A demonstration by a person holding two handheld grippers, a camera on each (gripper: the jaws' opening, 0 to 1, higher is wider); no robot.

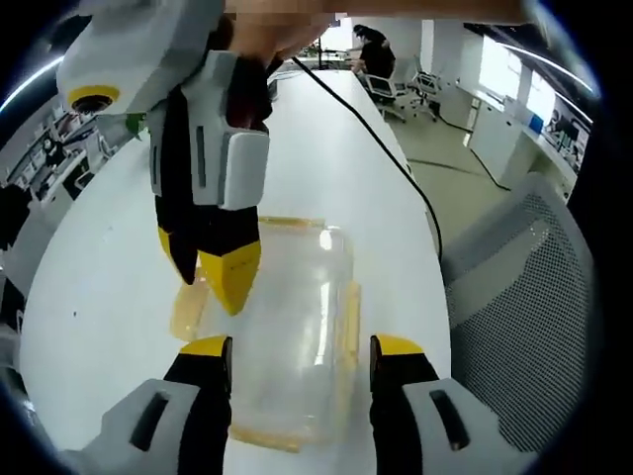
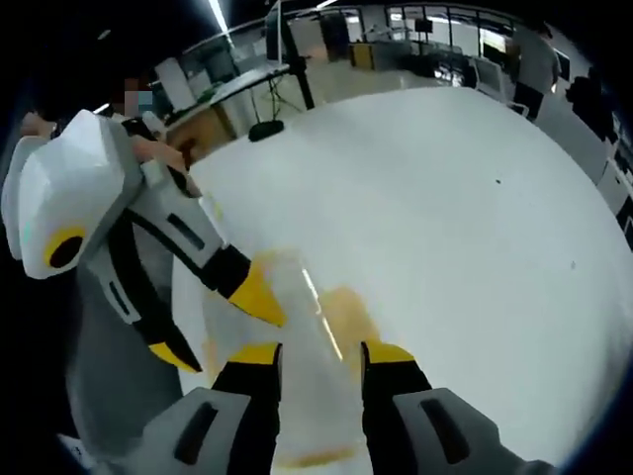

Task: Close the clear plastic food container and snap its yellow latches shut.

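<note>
Where container (image 1: pixel 292 327) lies, 2 claws converge.

Bright overhead light, fisheye warp, motion blur.

right gripper (image 2: pixel 316 356) fingers apart over clear container (image 2: pixel 312 396) | left gripper (image 2: pixel 213 317) alongside | white table (image 2: pixel 445 218)

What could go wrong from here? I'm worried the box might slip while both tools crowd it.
1. The clear container lies on a smooth white table, so a sideways push on a yellow latch could slide it instead of snapping it.
2. The right gripper comes down at the container's far side while the left gripper straddles it, so the two could collide.
3. A black cable trails nearby and might snag.
</note>
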